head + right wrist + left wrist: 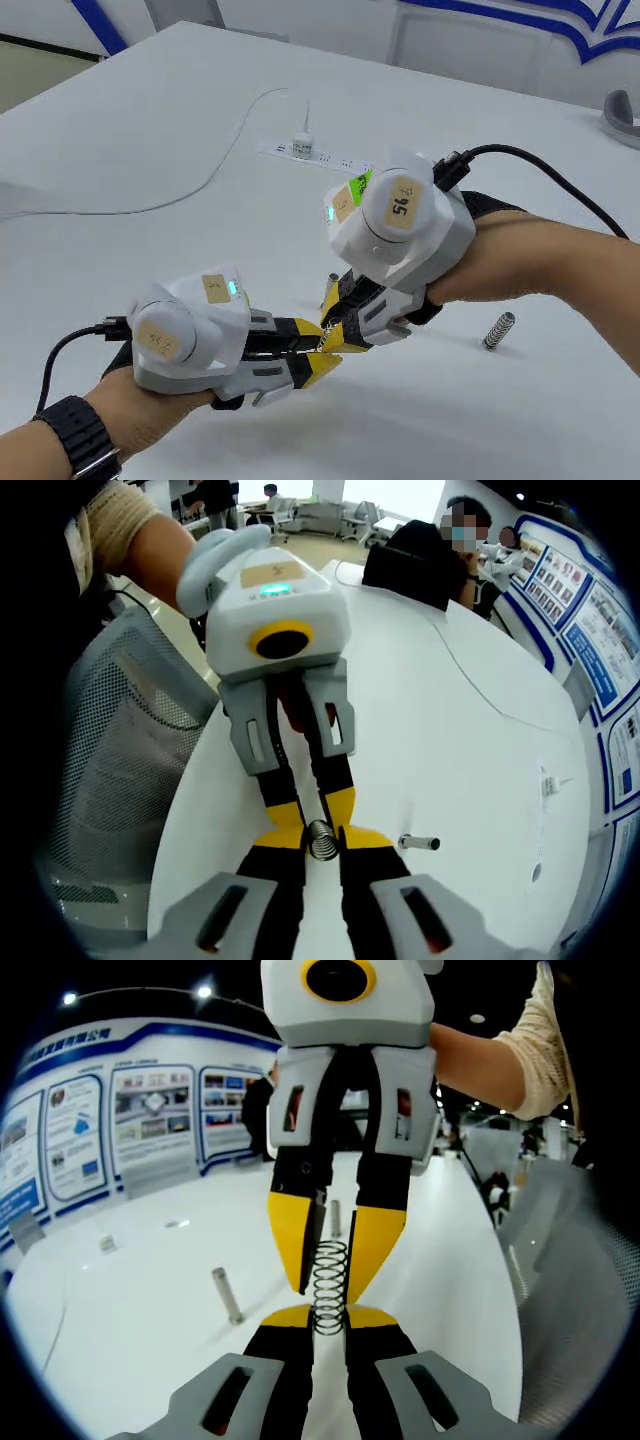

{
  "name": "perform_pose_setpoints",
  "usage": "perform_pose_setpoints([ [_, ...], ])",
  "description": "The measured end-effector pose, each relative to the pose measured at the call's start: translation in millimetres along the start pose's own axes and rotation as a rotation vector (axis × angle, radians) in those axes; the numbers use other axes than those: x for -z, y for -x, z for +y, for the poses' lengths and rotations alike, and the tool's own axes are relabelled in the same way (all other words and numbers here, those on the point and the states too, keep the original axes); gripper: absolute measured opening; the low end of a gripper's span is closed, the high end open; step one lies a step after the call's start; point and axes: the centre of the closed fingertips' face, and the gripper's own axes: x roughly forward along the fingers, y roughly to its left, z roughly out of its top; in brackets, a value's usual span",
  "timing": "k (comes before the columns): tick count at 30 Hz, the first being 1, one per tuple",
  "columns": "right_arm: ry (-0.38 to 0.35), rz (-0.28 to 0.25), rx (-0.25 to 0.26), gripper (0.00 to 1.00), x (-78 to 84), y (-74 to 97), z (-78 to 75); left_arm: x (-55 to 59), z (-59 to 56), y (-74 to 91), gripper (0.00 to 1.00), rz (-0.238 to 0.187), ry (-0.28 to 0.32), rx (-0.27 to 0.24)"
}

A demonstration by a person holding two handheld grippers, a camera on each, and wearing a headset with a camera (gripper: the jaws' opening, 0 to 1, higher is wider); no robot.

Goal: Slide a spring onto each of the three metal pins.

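Note:
My two grippers meet tip to tip over the white table [150, 130]. A small metal spring [329, 1280] stands between the yellow fingertips of both. My left gripper [330, 1318] is shut on its lower end. My right gripper [333, 1250] comes down from above and is shut on its upper end. In the right gripper view the spring [321, 842] sits between my right gripper [322, 842] and the left gripper [312, 815]. In the head view the left gripper [318, 350] and right gripper [340, 325] hide it. Two upright metal pins [226, 1295] [335, 1217] stand beyond, one pin [331, 288] just behind the tips. A second spring [498, 330] lies to the right.
A white power strip [315, 155] with a plug and a thin cable lies further back on the table. A grey curved object [622, 115] sits at the far right edge. A mesh chair [110, 740] stands beside the table edge. People sit at the far end.

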Motion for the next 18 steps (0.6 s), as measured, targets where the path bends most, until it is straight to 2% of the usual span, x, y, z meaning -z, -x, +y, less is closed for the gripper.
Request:
perform_pose_setpoints([
  [18,-0.009,0.010,-0.006,0.13,2.8,-0.1,-0.6,-0.1,1.2,-0.3,0.11,0.001,-0.009,-0.008],
])
